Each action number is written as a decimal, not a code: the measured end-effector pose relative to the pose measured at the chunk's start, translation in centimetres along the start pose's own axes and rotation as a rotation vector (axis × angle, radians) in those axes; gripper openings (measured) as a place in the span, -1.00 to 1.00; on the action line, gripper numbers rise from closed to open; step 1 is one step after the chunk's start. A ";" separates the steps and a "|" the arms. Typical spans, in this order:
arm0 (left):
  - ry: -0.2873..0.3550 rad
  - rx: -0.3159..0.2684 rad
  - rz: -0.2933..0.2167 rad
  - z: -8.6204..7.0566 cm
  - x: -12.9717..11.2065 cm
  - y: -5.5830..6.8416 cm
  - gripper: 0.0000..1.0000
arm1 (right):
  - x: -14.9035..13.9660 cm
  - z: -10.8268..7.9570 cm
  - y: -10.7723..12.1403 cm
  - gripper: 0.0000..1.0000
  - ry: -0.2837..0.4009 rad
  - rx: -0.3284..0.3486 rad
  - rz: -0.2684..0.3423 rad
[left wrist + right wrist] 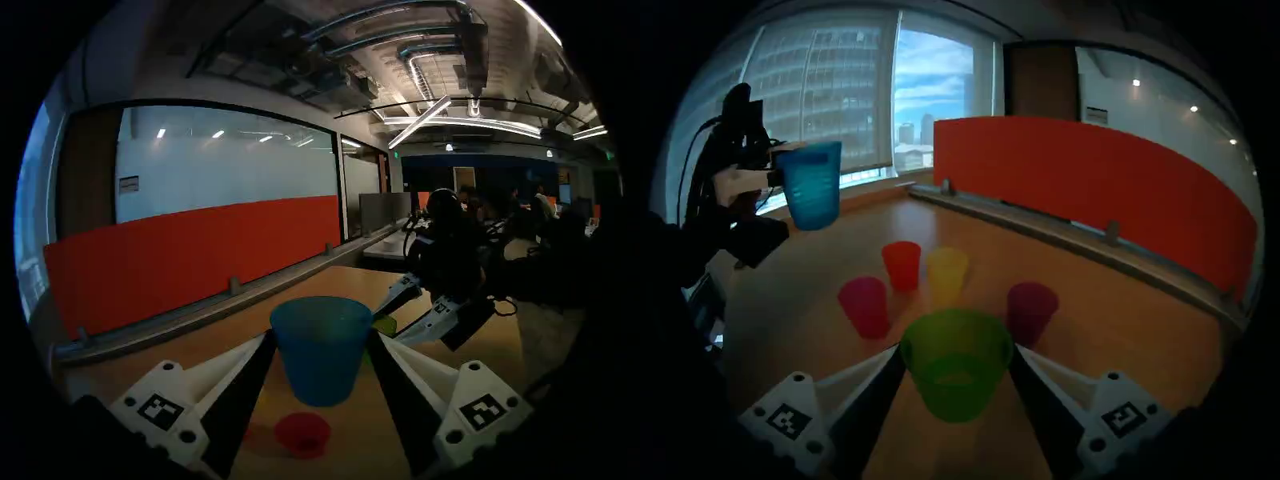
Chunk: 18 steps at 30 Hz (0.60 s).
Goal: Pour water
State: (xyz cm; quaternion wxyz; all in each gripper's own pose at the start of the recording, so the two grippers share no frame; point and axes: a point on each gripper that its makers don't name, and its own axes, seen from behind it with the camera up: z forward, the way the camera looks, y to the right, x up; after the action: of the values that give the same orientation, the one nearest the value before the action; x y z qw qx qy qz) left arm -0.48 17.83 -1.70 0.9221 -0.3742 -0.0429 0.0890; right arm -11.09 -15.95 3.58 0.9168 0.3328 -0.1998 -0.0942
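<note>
My left gripper [322, 346] is shut on a blue cup [322, 346], held upright above the wooden table [496, 344]. Behind the cup, the right gripper [408, 308] shows with a bit of green cup [386, 323] between its fingers. In the right gripper view, my right gripper [957, 368] is shut on a green cup [957, 368], upright and raised over the table [1112, 320]. Farther off at the left, the left gripper [772, 172] holds the blue cup [810, 184] in the air.
On the table stand a red cup [902, 265], a yellow cup [947, 276], a pink cup [865, 306] and a magenta cup [1031, 312]. A red cup [302, 434] sits below the blue one. An orange partition [1096, 180] lines the table's far edge.
</note>
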 end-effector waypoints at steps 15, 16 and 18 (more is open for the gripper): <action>-0.012 -0.017 0.001 0.4 -0.4 0.9 0.66 | -6.1 1.0 0.8 0.80 -0.133 -0.011 0.038; -0.015 -0.019 0.001 0.4 -0.5 1.0 0.66 | -6.3 1.1 0.8 0.80 -0.139 -0.013 0.041; -0.019 -0.022 0.002 0.4 -0.6 1.2 0.66 | -6.7 1.1 0.8 0.81 -0.148 -0.014 0.044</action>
State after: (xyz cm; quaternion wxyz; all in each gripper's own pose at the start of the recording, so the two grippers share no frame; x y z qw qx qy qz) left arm -1.34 18.82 -2.22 0.9174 -0.3834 -0.0522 0.0932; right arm -17.60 -13.90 2.86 0.9035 0.3142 -0.2738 -0.0998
